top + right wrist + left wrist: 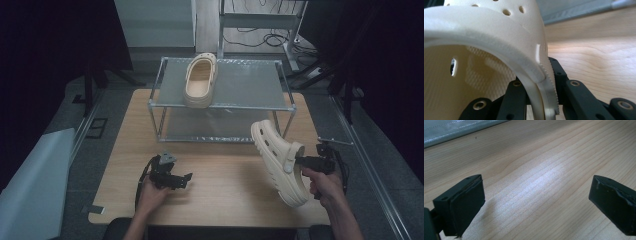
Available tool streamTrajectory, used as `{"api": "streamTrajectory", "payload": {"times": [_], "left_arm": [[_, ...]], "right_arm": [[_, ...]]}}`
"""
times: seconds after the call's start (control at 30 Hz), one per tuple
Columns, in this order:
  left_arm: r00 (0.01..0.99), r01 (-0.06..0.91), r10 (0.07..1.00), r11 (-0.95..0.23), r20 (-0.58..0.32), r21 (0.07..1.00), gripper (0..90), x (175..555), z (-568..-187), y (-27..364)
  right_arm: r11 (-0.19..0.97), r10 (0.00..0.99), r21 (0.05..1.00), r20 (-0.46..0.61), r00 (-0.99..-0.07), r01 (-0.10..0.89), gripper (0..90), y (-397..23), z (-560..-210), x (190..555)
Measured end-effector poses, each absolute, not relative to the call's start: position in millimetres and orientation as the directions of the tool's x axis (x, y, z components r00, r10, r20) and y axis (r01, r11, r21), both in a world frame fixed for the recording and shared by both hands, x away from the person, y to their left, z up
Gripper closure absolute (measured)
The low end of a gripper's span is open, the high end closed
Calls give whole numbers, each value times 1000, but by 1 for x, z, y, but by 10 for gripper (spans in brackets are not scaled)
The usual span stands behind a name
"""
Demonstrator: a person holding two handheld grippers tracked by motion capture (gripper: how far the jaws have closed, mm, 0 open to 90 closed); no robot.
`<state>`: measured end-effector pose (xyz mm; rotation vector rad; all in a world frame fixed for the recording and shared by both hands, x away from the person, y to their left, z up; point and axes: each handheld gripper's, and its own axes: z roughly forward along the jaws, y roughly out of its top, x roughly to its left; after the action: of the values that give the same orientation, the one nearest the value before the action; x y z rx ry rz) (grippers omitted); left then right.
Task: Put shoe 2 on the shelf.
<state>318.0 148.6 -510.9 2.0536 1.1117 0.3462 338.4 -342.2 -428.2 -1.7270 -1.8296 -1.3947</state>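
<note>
dark surroundings frame a pale wooden desk (pixel 220 185) with a low metal rack (pixel 220 102) standing along its far edge. one cream clog (pixel 201 80) lies on the rack's top shelf, left of the shelf's middle, sole down, its long axis running from the desk's near edge to its far edge, toe toward the far edge.

second clog (pixel 280 161): held clear above the desk's near right corner. long axis runs from the desk's near right corner toward the rack's right legs, toe end pointing up toward the rack, heel end nearest the person. it is turned on its side, so the holed upper faces left.

right hand-held gripper (pixel 300 161): jaws clamped on the second clog's side wall at the strap, approaching from the clog's right. in the right gripper view the foam rim (pixel 534 72) sits pinched between the black jaws.

left hand-held gripper (pixel 187 176): rests low at the near edge, left of centre, jaws spread wide with nothing between them; bare wood shows between the pads (pixel 466 202).

key relation: the shelf's free space lies beyond and left of the held clog, beside the first clog. judgement: the right hand is the nearer and already loaded one; the likely next move carries the clog up and over the rack's front rail, turning it sole down and parallel to the first.
</note>
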Motion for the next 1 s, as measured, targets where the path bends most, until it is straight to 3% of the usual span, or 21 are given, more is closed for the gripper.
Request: {"api": "streamTrajectory", "payload": {"times": [0.5, 1.0], "left_arm": [[586, 594, 801, -326, -119, 735, 6, 318, -509, 149], [590, 594, 798, -326, -123, 735, 7, 318, -509, 150]], "right_arm": [[-160, 604, 494, 734, -311, 855, 776, -313, -366, 354], [-249, 635, 464, 741, -218, 850, 773, -277, -323, 409]]}}
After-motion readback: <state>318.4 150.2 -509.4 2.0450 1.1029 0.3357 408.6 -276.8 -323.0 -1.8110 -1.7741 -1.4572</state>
